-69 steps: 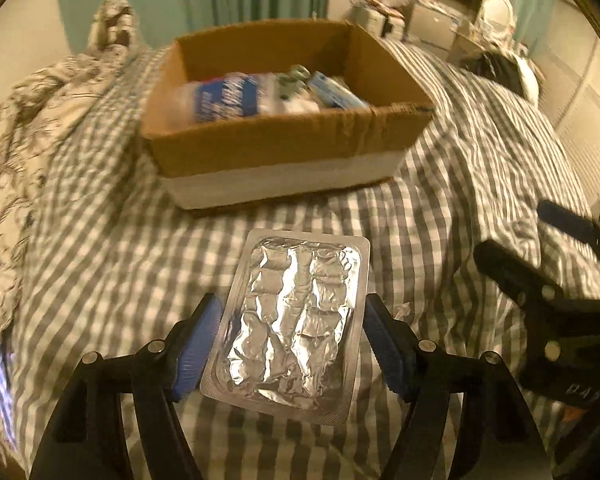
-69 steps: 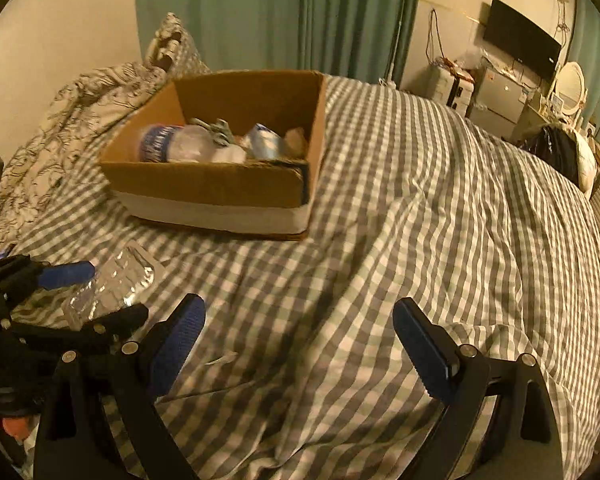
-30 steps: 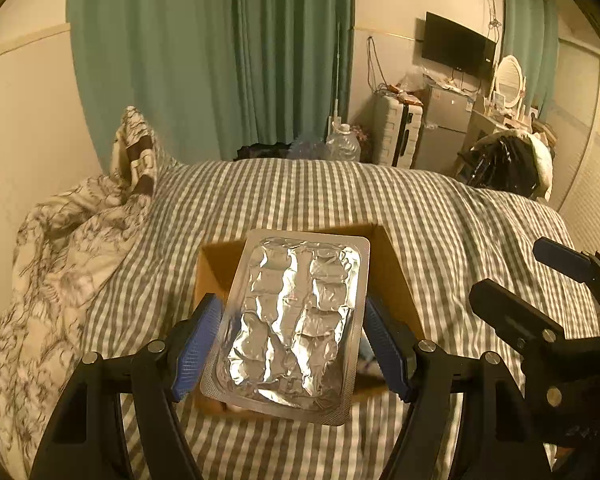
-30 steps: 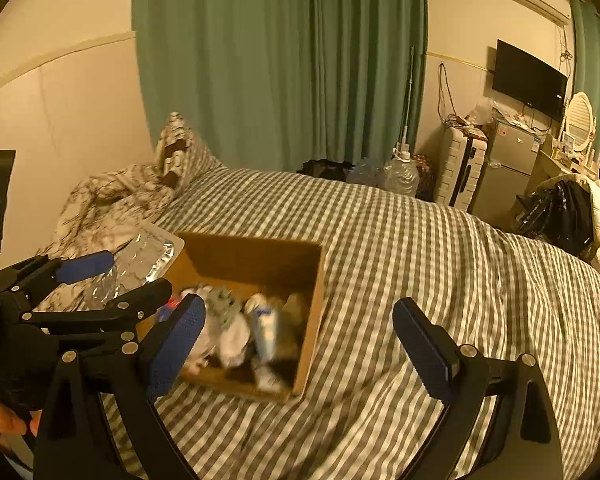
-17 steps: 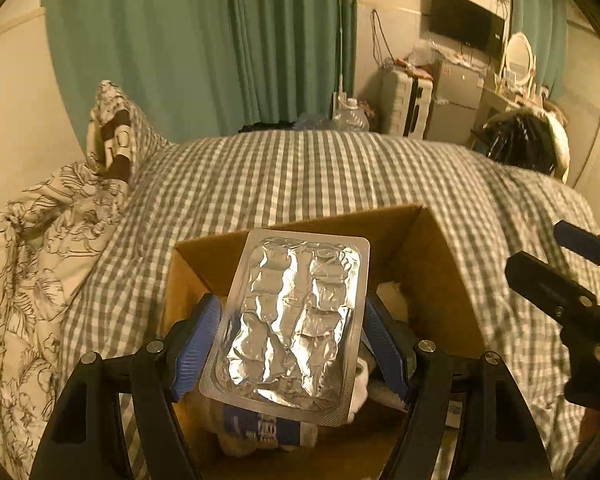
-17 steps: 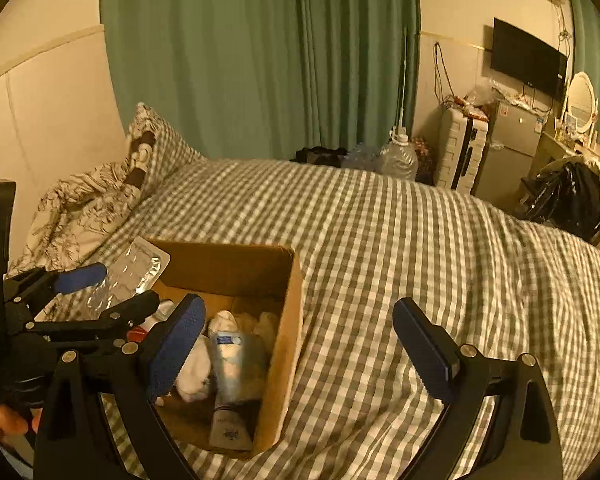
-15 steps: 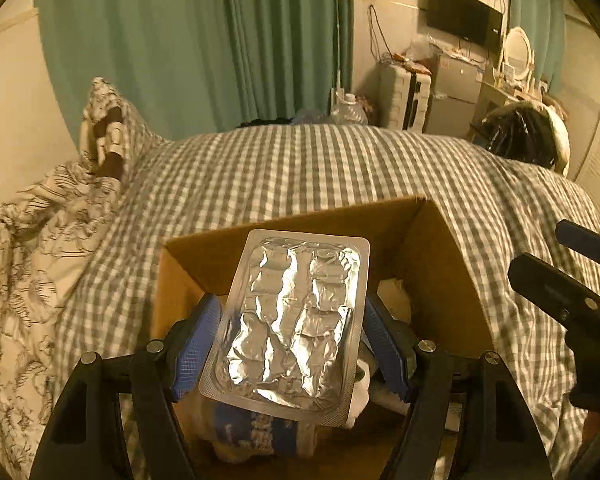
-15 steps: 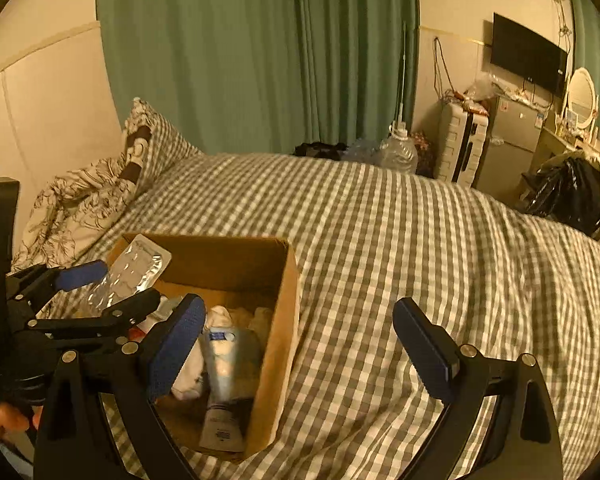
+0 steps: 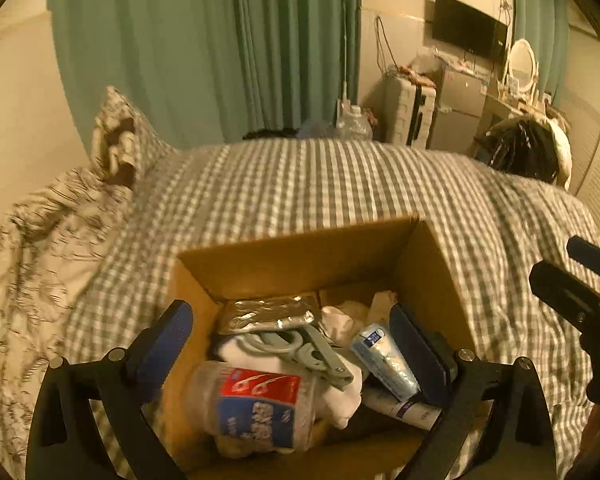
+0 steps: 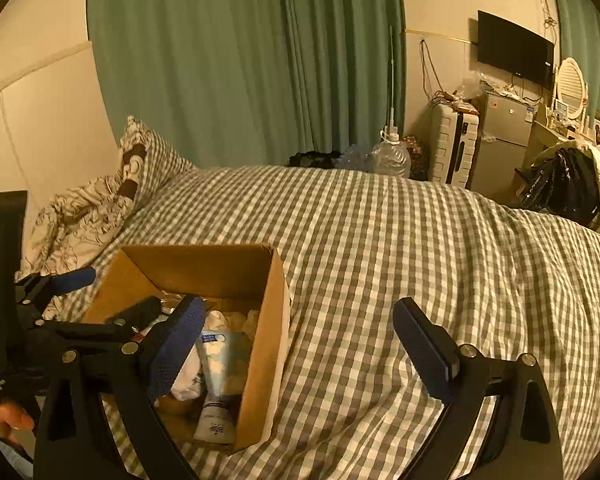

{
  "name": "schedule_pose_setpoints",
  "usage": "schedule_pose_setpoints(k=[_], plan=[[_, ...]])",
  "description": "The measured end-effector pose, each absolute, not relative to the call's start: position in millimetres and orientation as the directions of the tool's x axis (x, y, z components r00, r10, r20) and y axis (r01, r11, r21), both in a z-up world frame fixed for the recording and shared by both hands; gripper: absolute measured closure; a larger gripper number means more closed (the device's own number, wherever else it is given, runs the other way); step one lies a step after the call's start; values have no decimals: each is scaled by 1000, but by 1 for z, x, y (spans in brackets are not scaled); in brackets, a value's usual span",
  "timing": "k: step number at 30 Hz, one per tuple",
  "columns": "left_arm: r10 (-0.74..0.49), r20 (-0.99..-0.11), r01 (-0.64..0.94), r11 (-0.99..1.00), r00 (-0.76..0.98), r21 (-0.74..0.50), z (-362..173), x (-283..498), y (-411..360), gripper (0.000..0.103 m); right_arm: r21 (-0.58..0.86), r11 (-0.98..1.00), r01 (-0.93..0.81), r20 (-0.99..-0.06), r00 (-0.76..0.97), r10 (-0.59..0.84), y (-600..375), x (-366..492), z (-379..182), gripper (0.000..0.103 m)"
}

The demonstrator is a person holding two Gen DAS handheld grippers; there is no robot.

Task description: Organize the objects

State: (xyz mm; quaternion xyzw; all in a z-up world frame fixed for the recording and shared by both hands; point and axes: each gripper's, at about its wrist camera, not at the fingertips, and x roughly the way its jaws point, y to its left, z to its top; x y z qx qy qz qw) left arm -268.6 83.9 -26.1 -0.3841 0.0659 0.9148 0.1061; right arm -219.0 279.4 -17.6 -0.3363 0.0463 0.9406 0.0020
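Inside box point(image 9: 432, 272), blister pack point(image 9: 268, 314) flat, lengthwise left-right

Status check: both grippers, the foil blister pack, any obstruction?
Left gripper jaws opening, nothing between them. Right gripper open, empty. Silver foil blister pack lying inside brown cardboard box. Nothing in the way.

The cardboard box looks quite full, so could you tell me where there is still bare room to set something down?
Inside the cardboard box it is crowded: blister pack, bottle, tube. Only the floor along its left wall is bare. The checked bedspread right of the box, up to the curtain, lies open.
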Motion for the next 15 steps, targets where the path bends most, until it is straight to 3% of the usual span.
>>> schedule_pose_setpoints(k=[15], plan=[[141,-505,-197,-979,-851,59,101,-161,40,0,29,-1000,-10,-459,-888,-4,235,-126,95,0]])
